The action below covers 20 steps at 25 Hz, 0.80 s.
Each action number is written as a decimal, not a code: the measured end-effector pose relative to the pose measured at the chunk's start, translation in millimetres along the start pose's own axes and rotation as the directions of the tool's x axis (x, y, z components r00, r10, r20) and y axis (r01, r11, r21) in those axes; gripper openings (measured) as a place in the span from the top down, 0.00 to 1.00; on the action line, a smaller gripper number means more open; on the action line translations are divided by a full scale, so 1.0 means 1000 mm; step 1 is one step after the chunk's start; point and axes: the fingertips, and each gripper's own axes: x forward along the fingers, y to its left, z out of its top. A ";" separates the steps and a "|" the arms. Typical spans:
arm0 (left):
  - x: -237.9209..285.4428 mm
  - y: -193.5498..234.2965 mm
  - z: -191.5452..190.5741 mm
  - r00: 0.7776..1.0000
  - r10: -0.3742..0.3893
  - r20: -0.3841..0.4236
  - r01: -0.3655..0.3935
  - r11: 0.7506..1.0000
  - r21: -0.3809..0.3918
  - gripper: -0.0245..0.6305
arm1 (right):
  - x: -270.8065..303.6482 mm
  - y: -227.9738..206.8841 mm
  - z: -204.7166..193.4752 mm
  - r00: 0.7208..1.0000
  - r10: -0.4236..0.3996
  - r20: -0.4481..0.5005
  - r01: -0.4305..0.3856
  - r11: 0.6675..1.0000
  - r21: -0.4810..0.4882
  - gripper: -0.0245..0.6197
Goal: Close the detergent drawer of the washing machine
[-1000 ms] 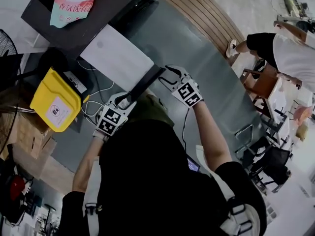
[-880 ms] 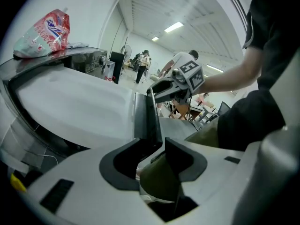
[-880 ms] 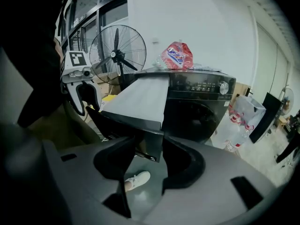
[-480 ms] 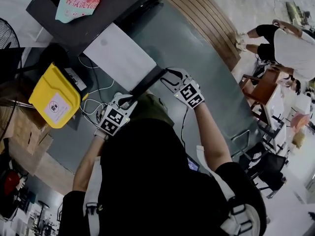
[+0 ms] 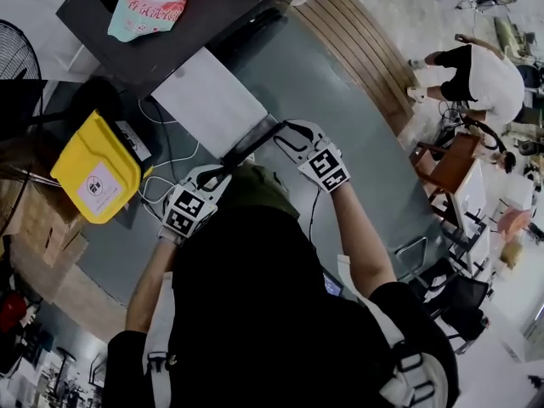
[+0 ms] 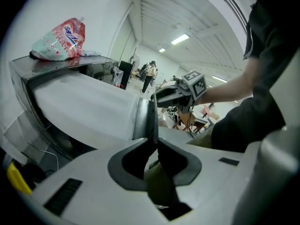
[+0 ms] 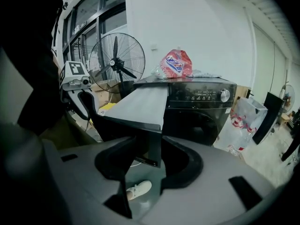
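Detergent drawer (image 5: pixel 212 100) drawn fully out of the black washing machine (image 5: pixel 204 11), its pale top exposed and its dark front panel (image 5: pixel 252 143) toward the person. Left gripper (image 6: pixel 156 136): jaws narrow, just been closing, clamped on the thin left end of the panel. Right gripper (image 7: pixel 149 146): jaws wider, just been closing, pressed on the panel's right corner. A red detergent pouch (image 5: pixel 153 2) lies on the machine.

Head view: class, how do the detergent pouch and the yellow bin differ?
The detergent pouch is pink with blue print; the yellow bin is plain yellow with a white label. The pouch lies on top of the washing machine; the bin sits beside it. Neither is held.
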 end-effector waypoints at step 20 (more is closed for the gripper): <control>-0.023 0.072 0.029 0.969 0.238 0.070 -0.229 0.966 -0.117 0.87 | 0.050 -0.034 0.058 0.993 0.097 0.061 -0.095 0.995 -0.029 0.72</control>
